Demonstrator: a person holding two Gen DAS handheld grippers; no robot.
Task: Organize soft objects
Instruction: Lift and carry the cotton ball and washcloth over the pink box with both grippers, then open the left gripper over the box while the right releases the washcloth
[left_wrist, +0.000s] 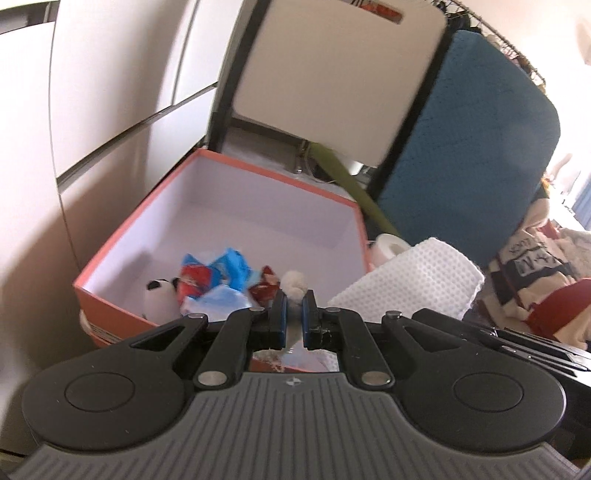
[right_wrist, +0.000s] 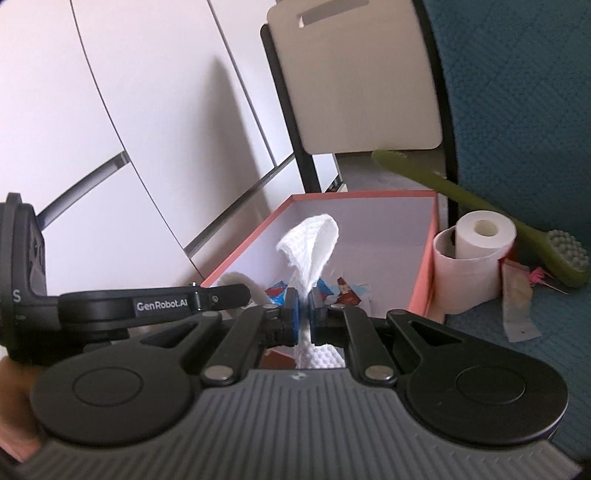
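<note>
Ahead of me: pale beige chair back with slot handle, black frame (right_wrist: 354, 85). Left: white flat-fronted cabinet doors with dark seams (right_wrist: 110, 122). Right: teal quilted fabric panel (left_wrist: 480, 147). Olive-green long-handled brush with grey nubbed head (right_wrist: 517, 236) lies slanted by white toilet paper rolls (right_wrist: 476, 258). Beside them, pinkish flat sachet (right_wrist: 517, 295). Far right, printed cream and navy cloth heap (left_wrist: 532, 266), blurred.

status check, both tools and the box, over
Left tool shut on fluffy white toy. Right tool shut on white cloth. Both before the orange box. Nothing in the way.
</note>
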